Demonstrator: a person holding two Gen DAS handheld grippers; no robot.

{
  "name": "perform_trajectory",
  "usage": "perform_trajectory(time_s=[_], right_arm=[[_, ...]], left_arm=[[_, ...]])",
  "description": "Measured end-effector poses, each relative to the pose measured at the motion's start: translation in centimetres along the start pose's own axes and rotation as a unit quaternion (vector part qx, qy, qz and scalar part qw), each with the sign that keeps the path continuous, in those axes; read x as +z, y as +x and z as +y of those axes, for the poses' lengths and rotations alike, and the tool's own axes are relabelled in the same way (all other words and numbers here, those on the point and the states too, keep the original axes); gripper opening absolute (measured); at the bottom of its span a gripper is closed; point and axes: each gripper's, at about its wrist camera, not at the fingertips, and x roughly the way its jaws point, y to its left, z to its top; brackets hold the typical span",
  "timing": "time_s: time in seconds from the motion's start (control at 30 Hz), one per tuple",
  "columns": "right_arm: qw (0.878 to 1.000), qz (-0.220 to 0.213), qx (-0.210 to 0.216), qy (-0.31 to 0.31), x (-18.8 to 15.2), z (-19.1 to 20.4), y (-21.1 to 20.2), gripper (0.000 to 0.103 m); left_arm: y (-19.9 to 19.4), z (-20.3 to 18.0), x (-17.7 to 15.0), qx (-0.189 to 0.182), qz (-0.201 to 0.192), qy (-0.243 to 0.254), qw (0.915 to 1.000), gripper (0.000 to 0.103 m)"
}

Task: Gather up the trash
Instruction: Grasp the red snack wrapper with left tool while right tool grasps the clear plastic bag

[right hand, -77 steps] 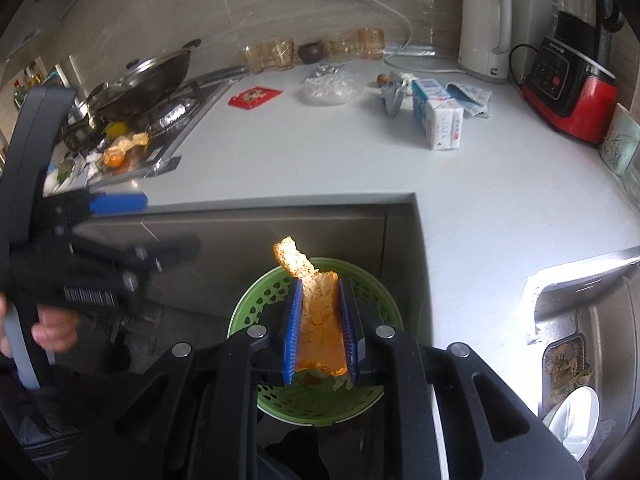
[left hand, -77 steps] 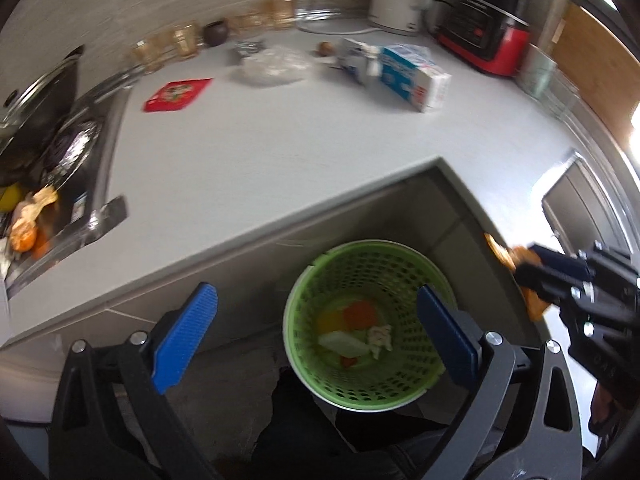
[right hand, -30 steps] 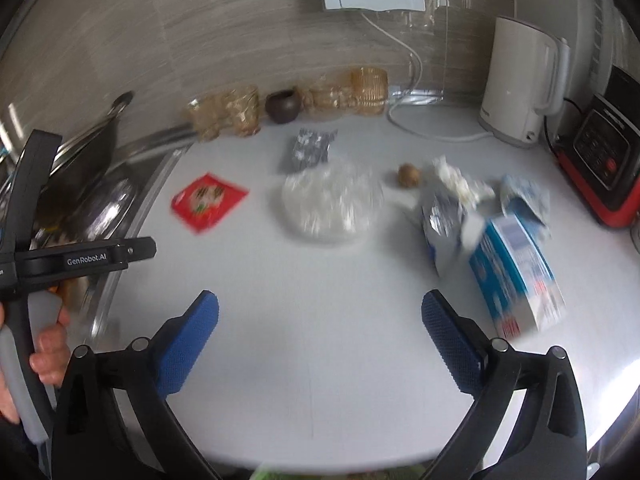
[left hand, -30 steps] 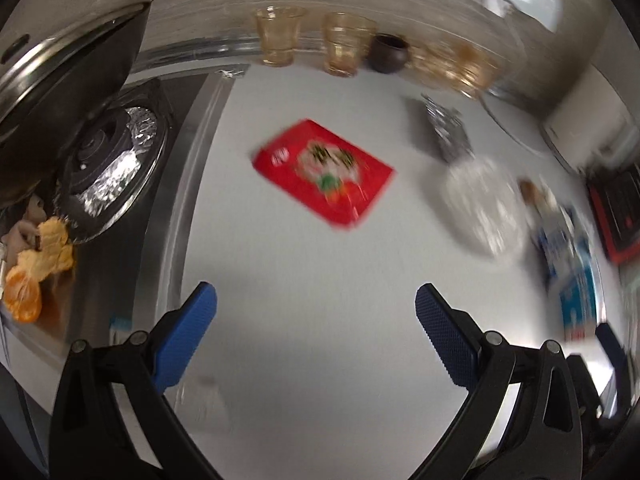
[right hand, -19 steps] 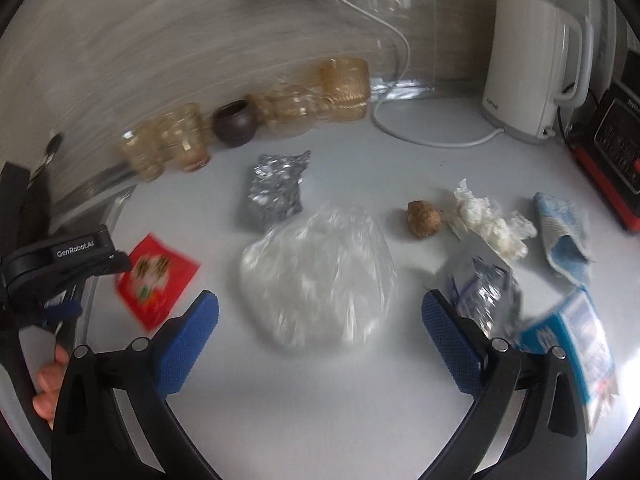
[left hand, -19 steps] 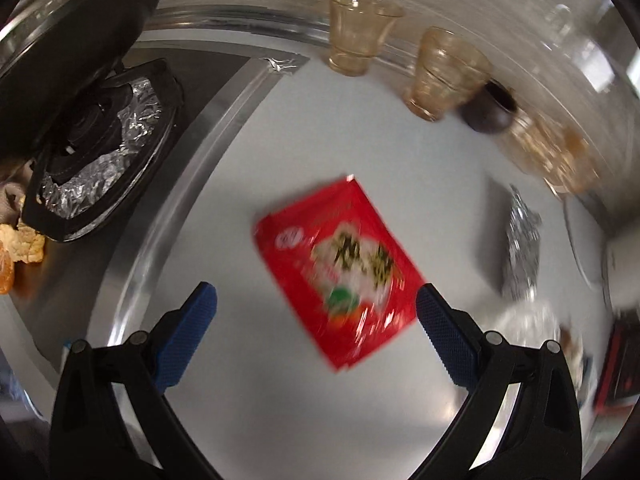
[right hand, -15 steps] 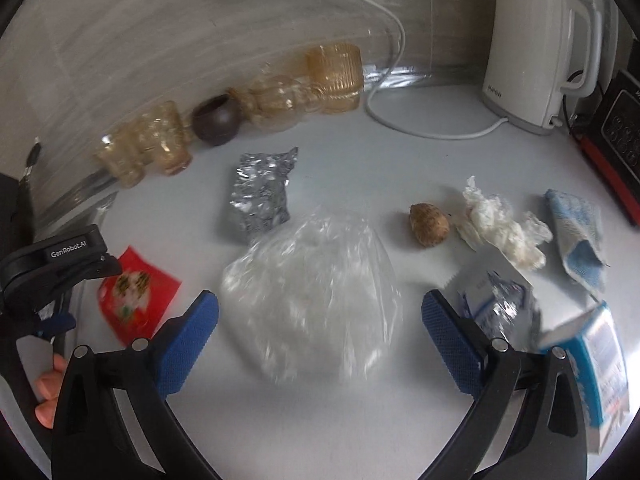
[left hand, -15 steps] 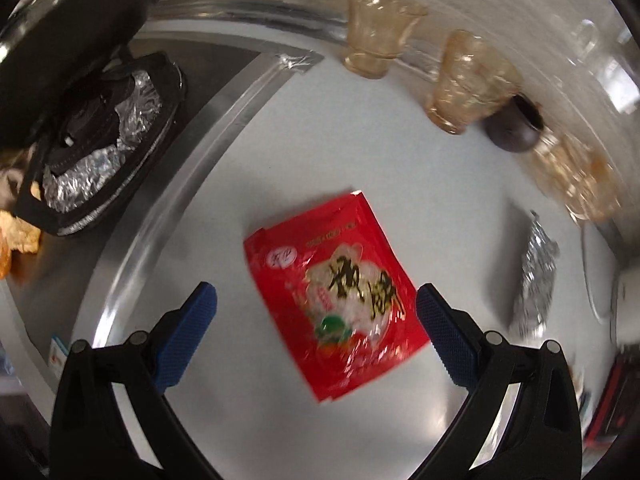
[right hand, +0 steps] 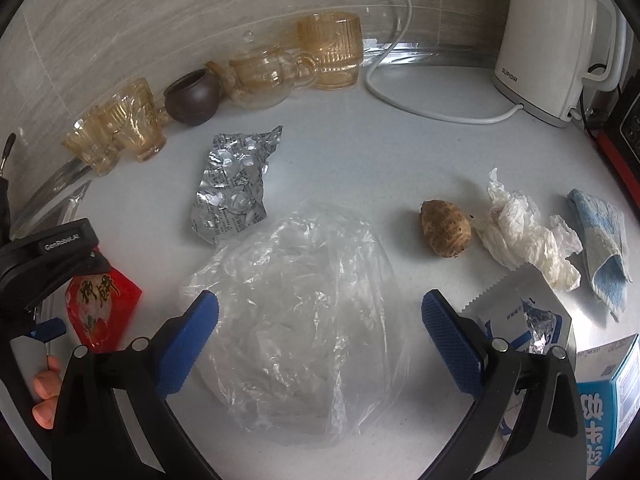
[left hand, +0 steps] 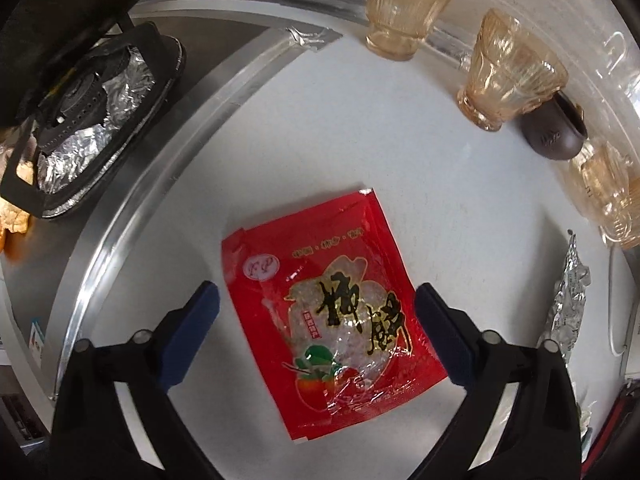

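Left gripper (left hand: pixel 316 312), pointing steeply down at the white countertop (left hand: pixel 360 128), jaws spread wide and just now narrowing slightly, nothing gripped. Red snack packet (left hand: pixel 332 312) lies flat on the counter directly between the two blue pads (left hand: pixel 188 332), which stand just clear of its left and right edges without pressing on it. Beyond the fingertips, toward the wall, stand amber glass cups (left hand: pixel 404 12) and a dark brown pot (left hand: pixel 554 128); to the left of the gripper lies the foil-lined stove burner (left hand: pixel 88 108).

Right gripper (right hand: pixel 320 332), likewise wide open and empty, over a crumpled clear plastic bag (right hand: pixel 296 312) that lies between its pads, slightly ahead of them. Ahead and left of the bag lies a silver blister pack (right hand: pixel 232 184); ahead and right a brown taro-like root (right hand: pixel 445 228), then crumpled white tissue (right hand: pixel 524 236) and a blue cloth (right hand: pixel 600 236). A torn foil sachet (right hand: pixel 524 312) lies just beside the right finger, a blue-and-white carton (right hand: pixel 604 404) at the right edge.
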Motion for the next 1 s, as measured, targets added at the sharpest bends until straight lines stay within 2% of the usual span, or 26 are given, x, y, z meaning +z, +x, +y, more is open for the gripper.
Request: perform_trajectory(time_s=[0.03,0.13,0.2,0.33,0.4,0.43,0.47,0.5,0.63,0.67,0.7,1.0], right_arm=[[1.000,0.000,0.000,0.000,0.0,0.0,0.0,0.100],[1.000,0.006,0.002,-0.001,-0.1,-0.2,0.2,0.090],[1.000,0.012,0.009,0.003,-0.4,-0.4,0.3,0.076],[1.000,0.011,0.006,-0.008,-0.7,-0.1,0.1,0.055],[1.000,0.011,0.013,-0.006,-0.8,-0.1,-0.1,0.033],[1.000,0.012,0.020,-0.003,-0.9,-0.1,-0.1,0.027],[1.000,0.013,0.024,0.000,-0.9,-0.1,-0.1,0.022],[1.000,0.012,0.027,0.002,-1.1,-0.2,-0.2,0.018],[0.999,0.011,0.036,0.003,-1.5,0.1,-0.6,0.013],[0.999,0.009,0.038,0.003,-1.5,0.2,-0.8,0.012],[0.999,0.006,0.038,0.003,-1.6,0.3,-1.0,0.012],[0.999,-0.003,0.039,0.005,-2.1,0.4,-2.6,0.012]], left_arm=[[0.1,-0.1,0.0,0.004,-0.003,0.002,1.0000,0.088],[-0.1,-0.5,-0.2,0.003,-0.017,0.006,0.9998,0.079],[-0.4,-0.7,-0.4,-0.001,-0.027,0.012,0.9996,0.067],[-1.1,-0.7,-0.6,-0.019,-0.041,0.029,0.9986,0.052],[-1.4,-0.7,-0.8,-0.028,-0.046,0.036,0.9979,0.036],[-1.9,-1.1,-1.1,-0.033,-0.047,0.039,0.9976,0.032],[-2.0,-1.1,-1.1,-0.038,-0.047,0.044,0.9972,0.021],[-2.0,-1.0,-1.1,-0.047,-0.046,0.049,0.9966,0.018],[-2.1,0.6,-0.2,-0.073,-0.044,0.058,0.9947,0.012],[-2.3,0.8,-0.2,-0.077,-0.044,0.060,0.9942,0.005],[-2.4,1.0,-0.2,-0.082,-0.045,0.065,0.9935,0.003],[-2.4,3.0,0.1,-0.110,-0.046,0.091,0.9886,0.002]])
